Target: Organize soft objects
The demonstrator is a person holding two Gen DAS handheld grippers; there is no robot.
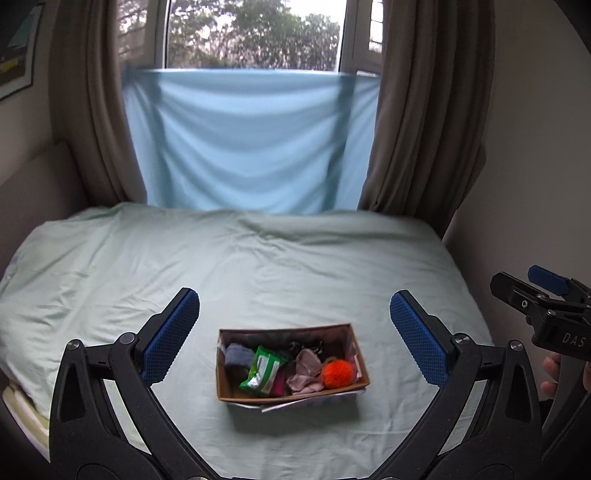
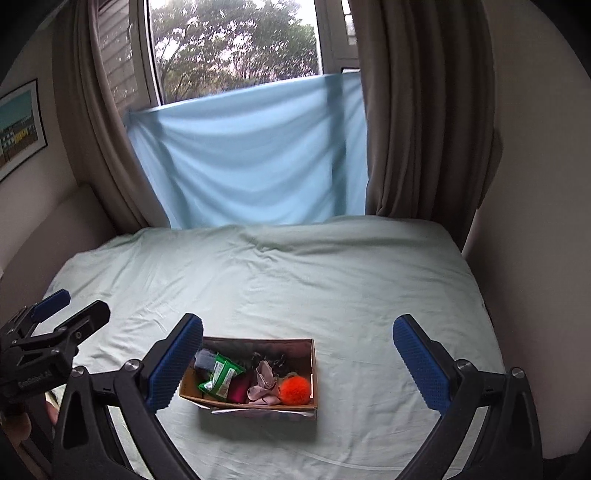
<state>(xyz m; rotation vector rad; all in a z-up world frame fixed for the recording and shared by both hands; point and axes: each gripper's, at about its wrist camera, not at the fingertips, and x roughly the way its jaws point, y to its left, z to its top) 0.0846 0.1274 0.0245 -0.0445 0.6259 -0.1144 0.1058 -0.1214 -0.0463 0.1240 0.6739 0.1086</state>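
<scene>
Both the left gripper (image 1: 294, 334) and right gripper (image 2: 298, 356) hang wide apart and empty above the box (image 1: 236, 398), which holds an orange ball (image 1: 338, 373).

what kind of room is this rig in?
Most likely a bedroom: a bed with a pale green sheet, brown curtains around a window, and a framed picture on the wall.
</scene>
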